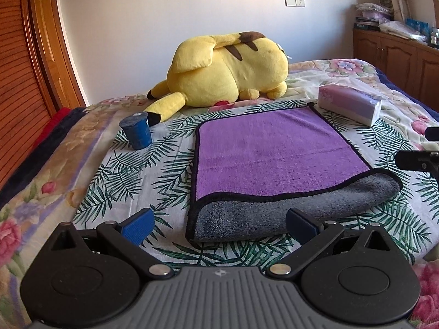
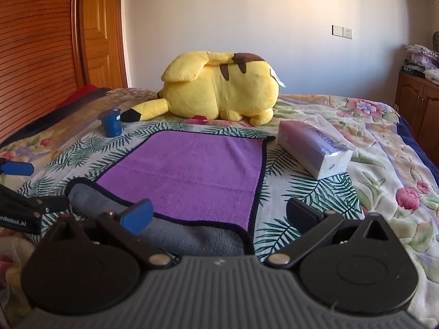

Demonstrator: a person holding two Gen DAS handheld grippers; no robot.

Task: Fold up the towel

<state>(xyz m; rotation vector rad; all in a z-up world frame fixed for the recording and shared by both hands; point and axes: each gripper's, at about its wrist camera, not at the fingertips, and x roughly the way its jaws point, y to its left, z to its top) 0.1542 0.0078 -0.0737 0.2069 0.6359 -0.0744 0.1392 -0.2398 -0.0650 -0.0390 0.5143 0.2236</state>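
One towel [image 1: 274, 153] lies on the bed [image 1: 115, 181], purple side up, its near edge rolled back to show grey. Beyond it sit one blue cup [image 1: 136, 130], one tissue pack [image 1: 349, 102] and one yellow plush [image 1: 225, 71]. The left gripper [image 1: 219, 223] and right gripper [image 2: 219, 215] hover at the near edge, fingers spread, holding nothing.

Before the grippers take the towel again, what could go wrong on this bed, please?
1. The towel has only its near edge turned over, showing grey. That flap lies slanted, so a fold from here may come out crooked.
2. The tissue pack sits right by the far corner of the towel; a lifted edge could catch or push it.
3. Both the left gripper and the right gripper are open and hold nothing. On the soft bedspread they might pinch the sheet too.
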